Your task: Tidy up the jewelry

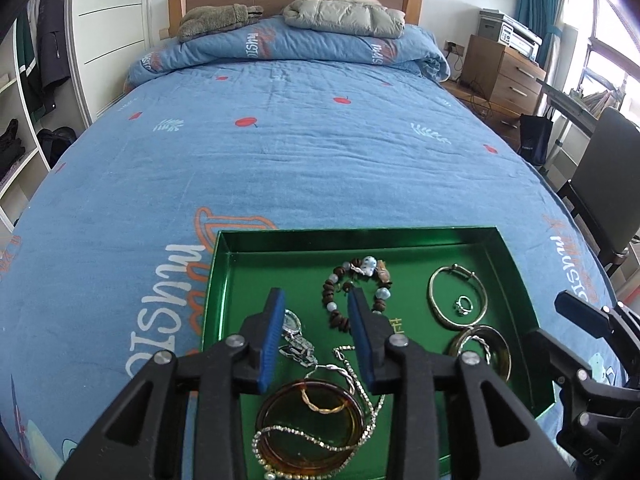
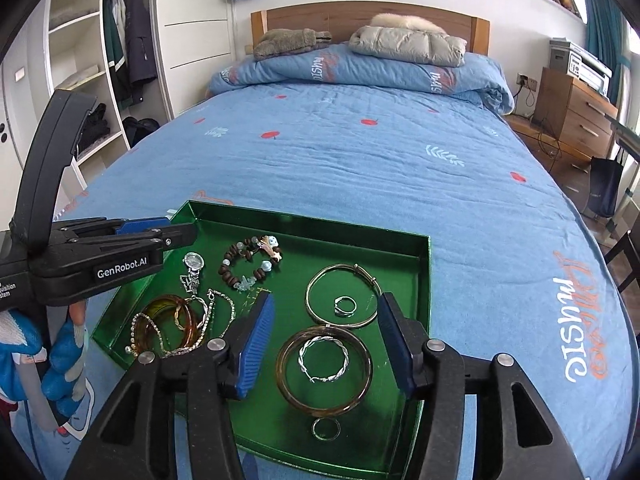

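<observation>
Here I have both grippers above the green tray [image 2: 424, 264] on the blue bedspread [image 1: 320, 152], and neither one holds anything. My left gripper [image 1: 318, 336] has its blue fingers [image 1: 274, 332] spread apart with nothing pinched between them; the beaded bracelet [image 1: 360, 292] lies just past the right fingertip, the watch [image 1: 294, 334] just inside the left finger, and the amber bangle [image 1: 308, 428] with its chains sits below, nearer the finger roots. My right gripper [image 2: 326, 344] is also spread wide and empty. Between its fingers I see the amber bangle with the twisted silver ring [image 2: 324, 360] inside it. Just beyond the fingertips lies the thin metal bangle [image 2: 312, 304] around a small ring [image 2: 345, 306]. A small plain ring [image 2: 326, 429] rests nearer me.
</observation>
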Motion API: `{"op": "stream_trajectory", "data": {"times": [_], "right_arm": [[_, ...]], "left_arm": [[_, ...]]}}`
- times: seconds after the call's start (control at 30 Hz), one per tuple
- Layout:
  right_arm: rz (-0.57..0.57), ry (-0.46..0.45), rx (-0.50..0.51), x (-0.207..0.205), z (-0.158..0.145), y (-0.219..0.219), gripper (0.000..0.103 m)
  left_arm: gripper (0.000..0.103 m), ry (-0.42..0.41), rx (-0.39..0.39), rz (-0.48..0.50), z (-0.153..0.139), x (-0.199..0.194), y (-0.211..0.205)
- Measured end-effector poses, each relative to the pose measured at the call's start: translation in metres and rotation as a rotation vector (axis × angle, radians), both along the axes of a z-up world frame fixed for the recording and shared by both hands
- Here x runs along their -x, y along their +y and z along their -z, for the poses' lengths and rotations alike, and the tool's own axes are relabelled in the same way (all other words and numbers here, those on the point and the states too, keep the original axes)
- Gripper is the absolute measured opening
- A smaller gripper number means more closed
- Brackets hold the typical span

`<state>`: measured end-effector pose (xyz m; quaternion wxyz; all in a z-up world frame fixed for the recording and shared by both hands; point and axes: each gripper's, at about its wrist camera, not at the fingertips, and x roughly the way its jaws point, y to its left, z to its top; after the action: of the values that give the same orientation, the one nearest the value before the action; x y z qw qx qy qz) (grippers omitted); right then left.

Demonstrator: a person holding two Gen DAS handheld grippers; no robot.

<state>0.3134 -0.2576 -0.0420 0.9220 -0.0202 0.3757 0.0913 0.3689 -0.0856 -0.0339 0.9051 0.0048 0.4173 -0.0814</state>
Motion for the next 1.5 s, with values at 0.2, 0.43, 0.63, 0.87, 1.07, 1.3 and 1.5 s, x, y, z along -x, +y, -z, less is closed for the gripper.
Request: {"op": "stream_trajectory", "data": {"times": [0.2, 0.43, 0.63, 0.87, 1.07, 1.3, 1.5], "right_arm": [[0.013, -0.021, -0.013, 0.029, -0.011, 0.000, 0.054], [0.020, -0.053, -0.038, 0.073, -0.019, 0.001, 0.056], [0.024, -0.069, -0.045, 0.115, -0.025, 0.005, 0.057], [0.010, -0.098, -0.054, 0.161, -0.040, 0.013, 0.057], [-0.014, -0.113, -0.050, 0.195, -0.049, 0.026, 0.058], [-0.020, -0.129, -0.042, 0.229, -0.053, 0.034, 0.058], [-0.003, -0.142, -0.032, 0.250, -0.057, 0.035, 0.059]], "left_arm": [[0.031, -0.090, 0.008, 0.038, -0.024, 0.051, 0.005], [0.031, -0.142, -0.011, 0.047, -0.042, 0.112, 0.011], [0.033, -0.172, -0.019, 0.018, -0.053, 0.158, 0.025], [0.044, -0.233, -0.006, -0.012, -0.070, 0.211, 0.043], [0.056, -0.257, -0.002, -0.026, -0.079, 0.248, 0.056], [0.057, -0.266, -0.004, -0.082, -0.083, 0.273, 0.070], [0.058, -0.260, -0.025, -0.096, -0.084, 0.287, 0.080]]}}
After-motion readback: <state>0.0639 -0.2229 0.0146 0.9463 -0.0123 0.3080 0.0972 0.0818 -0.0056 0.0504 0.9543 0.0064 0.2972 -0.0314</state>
